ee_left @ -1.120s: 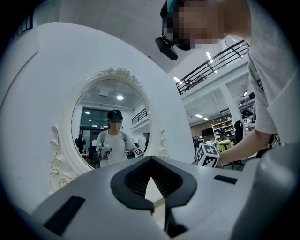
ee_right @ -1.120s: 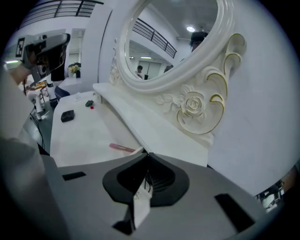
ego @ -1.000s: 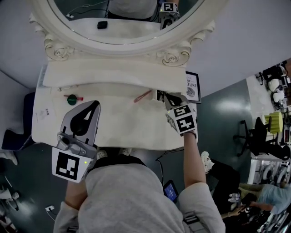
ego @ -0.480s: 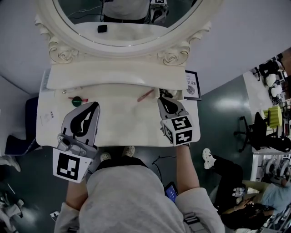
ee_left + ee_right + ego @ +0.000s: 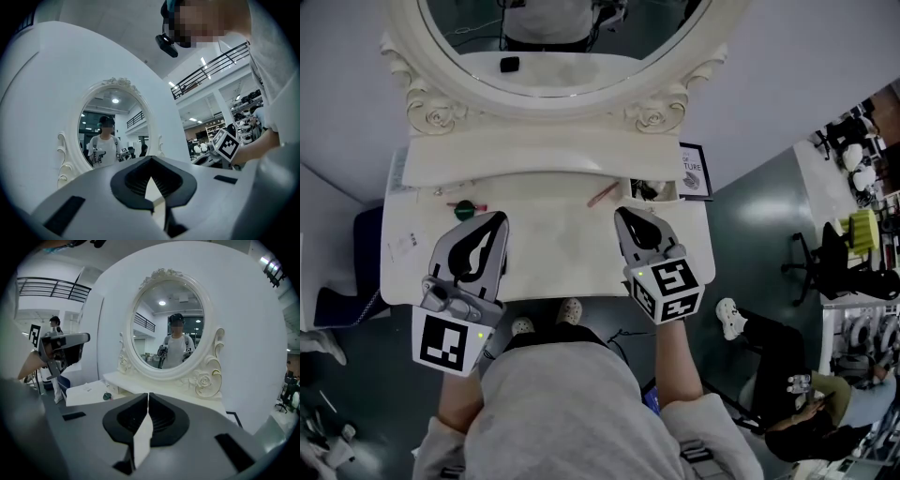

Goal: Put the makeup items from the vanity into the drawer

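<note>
Well, with the left gripper point(image 5: 495, 221) and right gripper point(image 5: 622, 216) fingers pressed together, empty, the pink makeup pencil point(image 5: 603, 194) at the right one's 11 o'clock on the counter point(image 5: 553, 246) looks light, stiff, roll-prone: pinch mid-shaft.

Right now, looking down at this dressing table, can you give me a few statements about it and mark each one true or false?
1. The left gripper and the right gripper are both shut and hold nothing. True.
2. The green round item lies at the right end of the vanity. False: it lies near the left end, just ahead of the left gripper.
3. A pinkish stick lies on the vanity top towards the back, apart from both grippers. True.
4. The mirror is square. False: it is oval, in a carved white frame.
</note>
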`<state>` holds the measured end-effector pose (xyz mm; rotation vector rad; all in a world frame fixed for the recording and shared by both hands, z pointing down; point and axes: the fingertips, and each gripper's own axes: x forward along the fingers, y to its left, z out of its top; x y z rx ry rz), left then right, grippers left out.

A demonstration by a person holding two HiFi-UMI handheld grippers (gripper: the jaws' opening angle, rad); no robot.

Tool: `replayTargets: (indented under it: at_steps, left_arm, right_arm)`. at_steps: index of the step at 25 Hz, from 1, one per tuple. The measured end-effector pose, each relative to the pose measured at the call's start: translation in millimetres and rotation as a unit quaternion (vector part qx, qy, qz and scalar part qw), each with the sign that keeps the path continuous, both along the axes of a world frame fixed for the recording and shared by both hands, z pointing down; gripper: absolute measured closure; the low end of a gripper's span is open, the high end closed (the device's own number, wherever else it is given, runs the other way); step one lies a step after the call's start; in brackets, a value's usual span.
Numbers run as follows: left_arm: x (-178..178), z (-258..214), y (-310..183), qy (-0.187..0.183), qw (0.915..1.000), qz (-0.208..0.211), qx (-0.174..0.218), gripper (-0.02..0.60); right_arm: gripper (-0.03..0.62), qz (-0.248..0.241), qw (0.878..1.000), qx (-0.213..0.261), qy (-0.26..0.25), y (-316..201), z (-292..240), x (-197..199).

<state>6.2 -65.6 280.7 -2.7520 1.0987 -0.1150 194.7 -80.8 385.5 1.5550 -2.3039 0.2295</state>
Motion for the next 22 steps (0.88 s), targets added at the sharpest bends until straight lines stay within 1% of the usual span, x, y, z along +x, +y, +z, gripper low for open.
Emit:
replayTargets:
  at_steps: [5,11,22]
  left_arm:
    - [-8,-2,3,0.006,1.0000,0.008,0.002,0.571]
    - [-16,-6,9,0.012,0.9998,0.016,0.005,0.571]
    - [-34,-10,21,0.010,0.9993,0.036,0.010,0.571]
  right_arm:
    - [0.569,0.001,1.000,0.026,-0.005,13,-19,-16]
    - [0.569,0.006,0.998,0.057,-0.026,27,-43,-34]
    - [0.568,0.000,0.992,0.115,-0.044,50,-79,-72]
